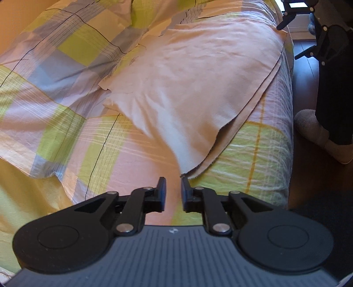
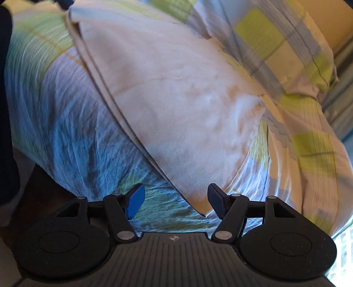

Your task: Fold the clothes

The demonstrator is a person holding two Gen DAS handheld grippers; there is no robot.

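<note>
A pale pink cloth (image 1: 194,88) lies folded in two layers on the checked bed cover (image 1: 72,141). My left gripper (image 1: 173,185) is open with a narrow gap and empty, just short of the cloth's near corner. In the right wrist view the same cloth (image 2: 181,106) lies flat, its near corner between the fingers of my right gripper (image 2: 176,198), which is wide open and empty. The right gripper also shows in the left wrist view (image 1: 289,17) at the cloth's far corner.
A checked pillow (image 1: 66,44) lies beside the cloth; it also shows in the right wrist view (image 2: 275,44). The bed edge (image 1: 289,132) drops to a dark wood floor (image 1: 308,187). The person's dark trouser leg (image 1: 333,99) and socked foot (image 1: 313,130) stand by the bed.
</note>
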